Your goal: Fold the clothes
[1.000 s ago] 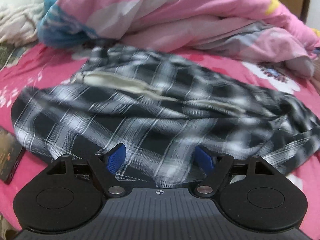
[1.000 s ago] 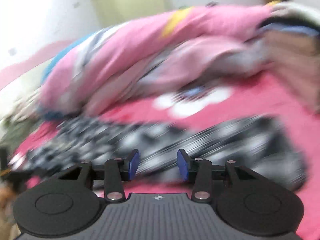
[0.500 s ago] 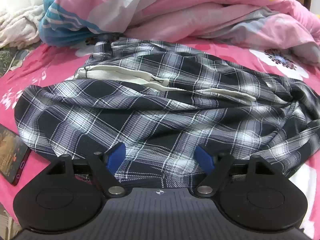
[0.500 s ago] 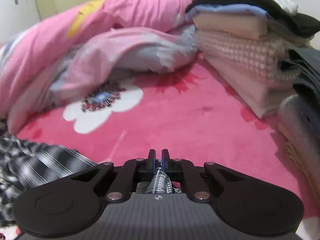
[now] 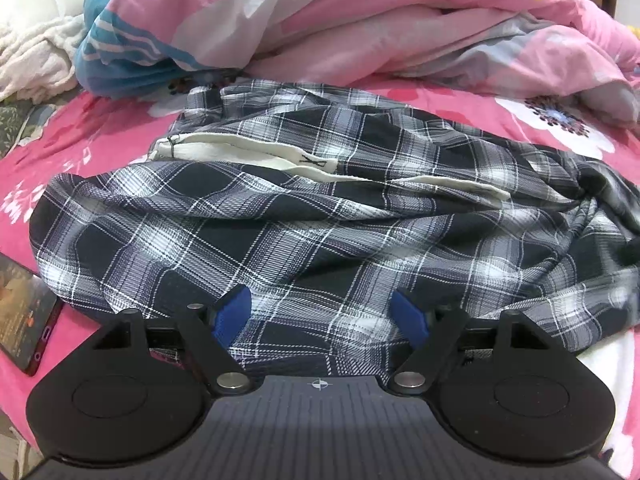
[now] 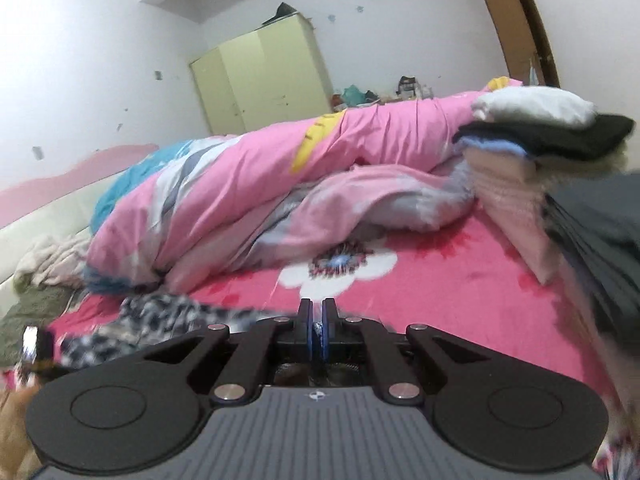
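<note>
since a second ago the right gripper [image 6: 317,330] has clamped on a fold of the plaid garment [image 5: 304,216] and drawn it up, its view now tilted toward the wardrobe [image 6: 260,80].

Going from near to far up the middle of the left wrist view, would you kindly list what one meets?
Left gripper, jaws open → plaid garment → its white inner lining strip → rumpled pink duvet.

White walls [image 6: 100,80] and a pale-green wardrobe [image 6: 260,80] stand behind the pink-sheeted bed [image 6: 440,280].
</note>
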{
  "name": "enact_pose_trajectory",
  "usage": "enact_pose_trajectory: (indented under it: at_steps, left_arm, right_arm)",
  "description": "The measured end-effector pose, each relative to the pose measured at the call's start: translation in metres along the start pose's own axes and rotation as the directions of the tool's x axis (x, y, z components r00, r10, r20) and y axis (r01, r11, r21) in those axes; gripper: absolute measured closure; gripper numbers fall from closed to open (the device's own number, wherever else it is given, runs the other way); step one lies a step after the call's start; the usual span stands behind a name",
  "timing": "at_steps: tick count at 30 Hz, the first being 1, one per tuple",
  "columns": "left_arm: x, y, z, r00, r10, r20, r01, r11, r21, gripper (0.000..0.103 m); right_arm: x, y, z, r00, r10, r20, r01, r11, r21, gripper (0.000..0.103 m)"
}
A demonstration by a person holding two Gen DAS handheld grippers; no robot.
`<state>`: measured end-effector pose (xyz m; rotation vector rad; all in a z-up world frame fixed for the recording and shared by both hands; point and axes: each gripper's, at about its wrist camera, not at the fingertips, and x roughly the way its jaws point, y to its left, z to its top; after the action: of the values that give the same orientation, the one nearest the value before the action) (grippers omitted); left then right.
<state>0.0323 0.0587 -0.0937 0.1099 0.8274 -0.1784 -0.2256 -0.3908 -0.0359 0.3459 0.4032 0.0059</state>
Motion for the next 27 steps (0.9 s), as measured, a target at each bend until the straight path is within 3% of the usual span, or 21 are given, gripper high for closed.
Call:
enact_pose_trajectory:
  at_steps: [3,5,8,9,11,13,15,16,19,22,25,26,27]
  left_arm:
    - [-0.001,-0.002,0.000,1.000,0.003,0.006,-0.003,1.000,0.012,0.025]
    - [-0.003,-0.004,-0.001,1.000,0.012,0.012,-0.012,1.000,0.027,0.025]
    - [-0.006,-0.010,-0.002,0.999,0.036,0.024,-0.037,0.998,0.057,0.025]
    - [-0.008,-0.013,-0.002,0.999,0.044,0.029,-0.046,0.997,0.068,0.025]
    - [-0.010,-0.017,-0.002,0.998,0.057,0.041,-0.060,0.994,0.092,0.025]
    - [-0.013,-0.022,-0.001,0.996,0.066,0.053,-0.072,0.991,0.114,0.025]
    - [-0.013,-0.025,0.001,0.995,0.072,0.064,-0.080,0.989,0.127,0.025]
    - [-0.013,-0.027,0.002,0.995,0.075,0.067,-0.083,0.988,0.129,0.025]
    - [-0.009,-0.034,0.006,0.994,0.088,0.067,-0.097,0.985,0.141,0.025]
    - [-0.004,-0.039,0.008,0.992,0.102,0.071,-0.113,0.980,0.163,0.025]
    - [0.003,-0.040,0.009,0.991,0.112,0.071,-0.123,0.975,0.184,0.025]
    - [0.004,-0.039,0.009,0.992,0.109,0.068,-0.120,0.976,0.182,0.025]
    - [0.006,-0.037,0.009,0.993,0.103,0.065,-0.113,0.978,0.175,0.024]
  right_arm:
    - [-0.018,-0.016,-0.036,0.998,-0.003,-0.055,0.006,0.998,0.056,0.100]
    - [-0.017,-0.022,-0.060,0.988,-0.047,-0.145,0.057,0.996,0.067,0.101]
    - [-0.002,-0.031,-0.081,0.938,-0.175,-0.299,0.188,0.982,0.014,0.100]
    - [-0.002,-0.032,-0.080,0.929,-0.193,-0.315,0.206,0.979,0.007,0.098]
    - [-0.010,-0.030,-0.063,0.954,-0.162,-0.251,0.167,0.986,0.002,0.097]
    - [-0.018,-0.023,-0.039,0.982,-0.115,-0.150,0.112,0.993,-0.026,0.085]
    - [-0.020,-0.014,-0.018,0.995,-0.072,-0.068,0.066,0.995,-0.076,0.061]
    - [-0.013,-0.007,-0.010,0.997,-0.057,-0.046,0.051,0.991,-0.121,0.059]
    - [0.026,0.014,0.000,0.994,-0.013,-0.110,-0.014,0.969,-0.245,0.055]
    - [0.056,0.038,-0.011,0.984,-0.036,-0.173,-0.033,0.924,-0.380,0.047]
    - [0.077,0.053,-0.024,0.970,-0.103,-0.221,-0.018,0.873,-0.488,0.049]
    - [0.081,0.052,-0.028,0.961,-0.124,-0.246,-0.017,0.864,-0.504,0.060]
    - [0.084,0.048,-0.028,0.957,-0.130,-0.258,-0.015,0.869,-0.494,0.084]
